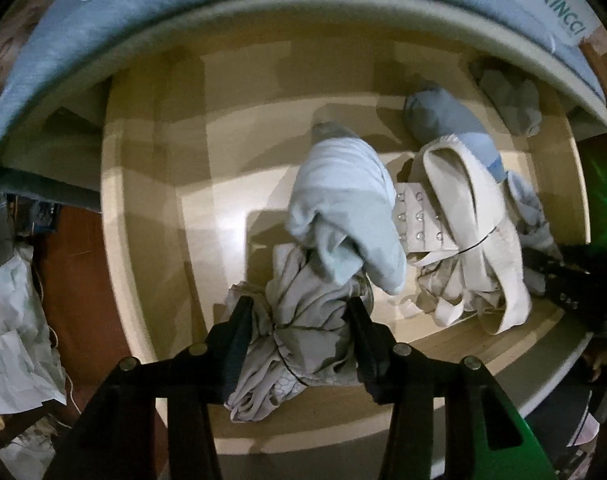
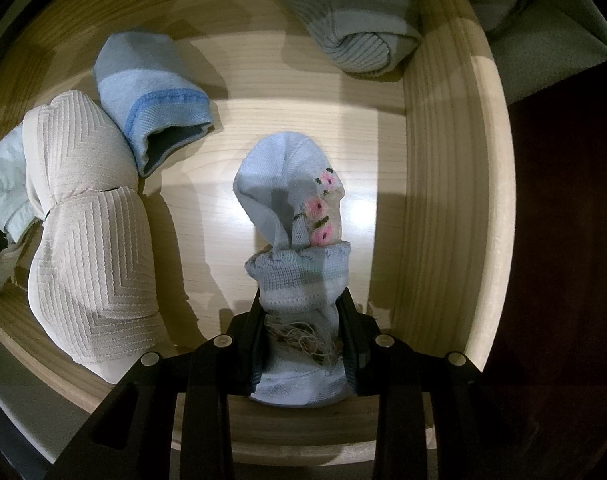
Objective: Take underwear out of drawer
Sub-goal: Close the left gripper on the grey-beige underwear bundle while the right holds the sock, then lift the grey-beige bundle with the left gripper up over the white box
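Observation:
My left gripper point(image 1: 299, 308) is shut on a crumpled grey undergarment point(image 1: 299, 332) over the open wooden drawer point(image 1: 151, 184). A pale blue garment point(image 1: 343, 200) lies against the grey one. A cream bra point(image 1: 467, 220) lies to its right and also shows in the right wrist view point(image 2: 91, 224). My right gripper point(image 2: 303, 304) is shut on a light blue flowered sock point(image 2: 299, 216) inside the drawer point(image 2: 435, 184); its black body point(image 1: 575, 280) shows at the right edge of the left wrist view.
A blue rolled sock point(image 2: 151, 96) and a grey rolled sock point(image 2: 355, 24) lie at the drawer's back. A blue mattress edge point(image 1: 103, 32) overhangs the drawer. Crumpled plastic and clutter point(image 1: 11, 320) lie on the floor at left.

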`<state>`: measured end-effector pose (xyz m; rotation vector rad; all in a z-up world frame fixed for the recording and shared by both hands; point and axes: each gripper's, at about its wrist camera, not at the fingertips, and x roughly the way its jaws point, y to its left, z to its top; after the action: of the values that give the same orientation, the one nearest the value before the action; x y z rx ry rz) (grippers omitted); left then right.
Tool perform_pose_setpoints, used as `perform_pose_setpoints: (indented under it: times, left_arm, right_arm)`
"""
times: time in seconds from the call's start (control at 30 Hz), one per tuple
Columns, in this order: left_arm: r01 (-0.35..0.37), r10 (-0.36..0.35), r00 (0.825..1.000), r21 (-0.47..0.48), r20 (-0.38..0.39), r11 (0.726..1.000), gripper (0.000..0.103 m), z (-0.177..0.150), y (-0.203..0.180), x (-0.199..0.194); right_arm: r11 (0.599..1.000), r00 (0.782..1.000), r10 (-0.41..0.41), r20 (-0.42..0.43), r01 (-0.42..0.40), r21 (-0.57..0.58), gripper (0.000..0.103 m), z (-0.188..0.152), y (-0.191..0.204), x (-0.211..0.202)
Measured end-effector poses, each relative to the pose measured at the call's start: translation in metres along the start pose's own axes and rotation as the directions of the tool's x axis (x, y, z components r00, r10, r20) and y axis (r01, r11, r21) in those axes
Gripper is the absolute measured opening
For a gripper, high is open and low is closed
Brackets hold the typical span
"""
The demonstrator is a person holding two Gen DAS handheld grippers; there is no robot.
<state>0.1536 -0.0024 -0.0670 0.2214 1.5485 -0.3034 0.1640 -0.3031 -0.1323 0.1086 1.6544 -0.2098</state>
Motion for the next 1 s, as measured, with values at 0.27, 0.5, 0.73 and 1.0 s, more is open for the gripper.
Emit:
perform_pose_setpoints:
  times: [0.27,0.5,0.73,1.0]
  left_arm:
    - [0.044,-0.042,0.998,-0.04,0.045,0.998,0.048,-0.014,0.014,-0.04]
    - [0.061,-0.056,0.993,-0.047,0.102,0.997,0.047,-0.016,0.015,-0.06]
    - [0.088,-0.079,0.982,-0.043,0.169,0.995,0.047,-0.021,0.011,-0.094]
    - [0.117,-0.113,0.956,0.003,0.271,0.993,0.047,-0.024,0.004,-0.16]
  right_arm:
    - [1.0,1.0,-0.009,0.0,0.009,-0.005,0.029,0.001,0.002,-0.001]
    - [1.0,1.0,-0.007,0.002,0.007,-0.004,0.029,0.0,0.002,-0.001]
    - [1.0,1.0,-0.006,0.002,0.006,-0.005,0.029,0.001,0.003,0.0]
    - [1.0,1.0,-0.007,0.003,0.007,-0.007,0.029,0.001,0.002,0.001]
